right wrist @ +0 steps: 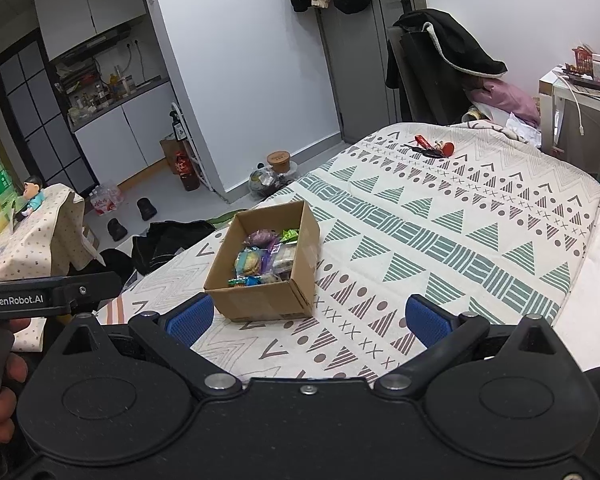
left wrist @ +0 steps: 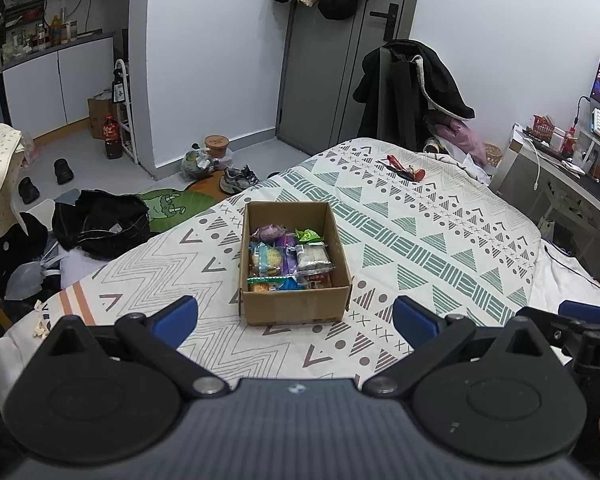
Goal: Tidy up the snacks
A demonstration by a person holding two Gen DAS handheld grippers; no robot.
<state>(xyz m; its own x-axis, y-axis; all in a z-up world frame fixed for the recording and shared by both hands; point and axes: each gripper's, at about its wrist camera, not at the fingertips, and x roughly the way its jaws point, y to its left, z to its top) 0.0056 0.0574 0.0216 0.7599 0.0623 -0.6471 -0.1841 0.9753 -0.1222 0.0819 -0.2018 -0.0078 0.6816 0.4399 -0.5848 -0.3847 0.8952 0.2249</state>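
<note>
I hold the left tongs (left wrist: pixel 296 320) and right tongs (right wrist: pixel 310 316) spread apart and empty, just short of the cardboard box (left wrist: pixel 296 304) on the bed (left wrist: pixel 440 248), since the snacks (left wrist: pixel 288 258) already sit packed inside it.

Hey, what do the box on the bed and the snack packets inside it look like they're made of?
The box looks like plain brown corrugated cardboard, matte, with folded flaps and creased corners. The snack packets look like thin glossy plastic film: they crinkle and catch the light, and some are clear enough to show the food. Any foil lining can't be told.
</note>
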